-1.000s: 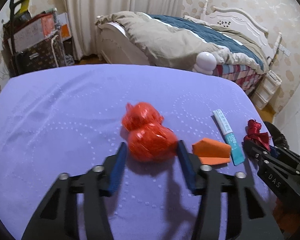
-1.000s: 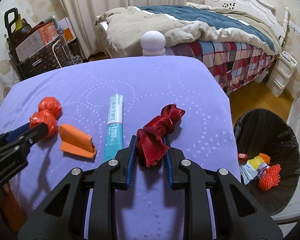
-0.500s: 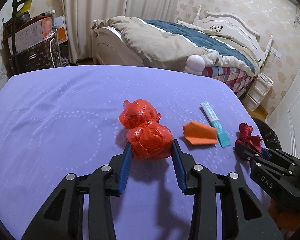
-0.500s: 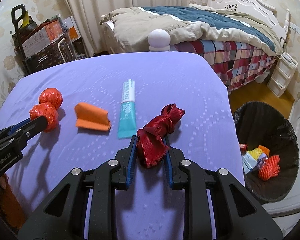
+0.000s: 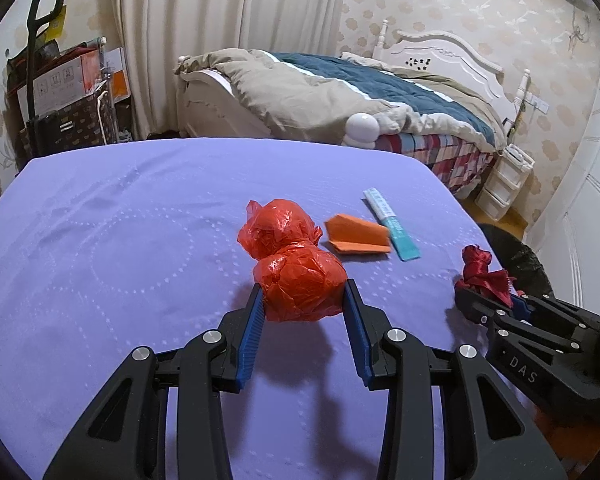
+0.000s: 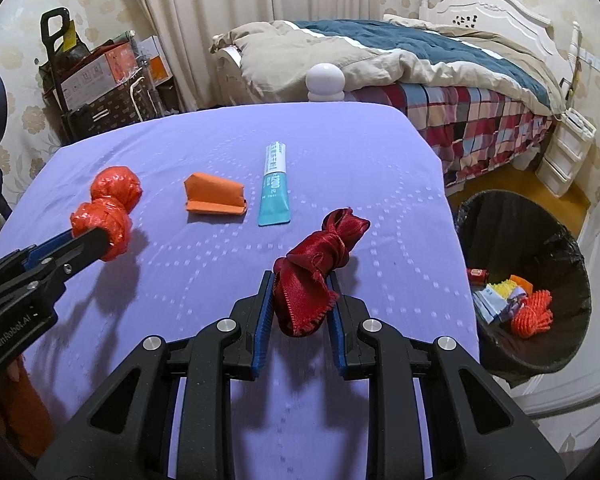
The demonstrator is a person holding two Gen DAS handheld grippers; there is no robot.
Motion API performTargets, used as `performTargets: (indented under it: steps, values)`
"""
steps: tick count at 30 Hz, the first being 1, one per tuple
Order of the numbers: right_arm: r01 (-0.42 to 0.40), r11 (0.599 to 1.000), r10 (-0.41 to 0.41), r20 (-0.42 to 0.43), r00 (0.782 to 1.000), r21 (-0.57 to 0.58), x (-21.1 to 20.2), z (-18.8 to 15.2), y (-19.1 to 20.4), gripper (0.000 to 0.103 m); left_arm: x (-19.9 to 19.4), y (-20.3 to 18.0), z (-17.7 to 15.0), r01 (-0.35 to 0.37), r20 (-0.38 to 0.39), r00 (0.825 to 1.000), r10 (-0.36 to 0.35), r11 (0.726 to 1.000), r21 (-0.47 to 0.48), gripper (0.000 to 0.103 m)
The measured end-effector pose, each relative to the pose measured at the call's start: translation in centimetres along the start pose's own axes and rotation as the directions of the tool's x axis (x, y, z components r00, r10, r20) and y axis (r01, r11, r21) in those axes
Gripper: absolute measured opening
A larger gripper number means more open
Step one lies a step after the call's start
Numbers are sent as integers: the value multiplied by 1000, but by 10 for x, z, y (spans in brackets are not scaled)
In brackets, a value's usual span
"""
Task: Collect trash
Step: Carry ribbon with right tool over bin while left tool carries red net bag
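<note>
We are looking at a bench (image 6: 228, 136) wearing a purple cloth with dotted rings. An orange folded paper (image 6: 214, 198) is lying flat on it. A blue-green tube (image 6: 275, 184) is lying just beside the paper, on its right. They are sitting near the middle. The bench is ending near a black bin (image 6: 540, 232) that is standing on the floor.

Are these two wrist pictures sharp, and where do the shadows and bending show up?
Left wrist: sharp; fisheye bows the purple table; the red plastic bundle casts a shadow. Right wrist: sharp centre, black vignette corners, curved bin rim, shadow under the red cloth.
</note>
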State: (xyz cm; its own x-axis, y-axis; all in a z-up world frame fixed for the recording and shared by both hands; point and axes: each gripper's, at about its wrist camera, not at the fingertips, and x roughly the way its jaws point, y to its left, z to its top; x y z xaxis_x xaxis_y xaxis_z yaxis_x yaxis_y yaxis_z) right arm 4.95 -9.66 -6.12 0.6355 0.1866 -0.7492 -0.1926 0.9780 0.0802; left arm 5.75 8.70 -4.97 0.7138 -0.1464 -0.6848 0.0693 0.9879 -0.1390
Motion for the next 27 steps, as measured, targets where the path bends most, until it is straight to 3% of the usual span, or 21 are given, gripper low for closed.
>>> performTargets:
  steps: [14,27]
  values:
    - [60,997,-63,76,995,41,-42,-4,-34,24,-15,-47,0,93,48,994,-95,994,57,39]
    - [212,966,-229,110,967,148,-57,5,-124,24,6,-133,17,209,45,974,-221,959,191,39]
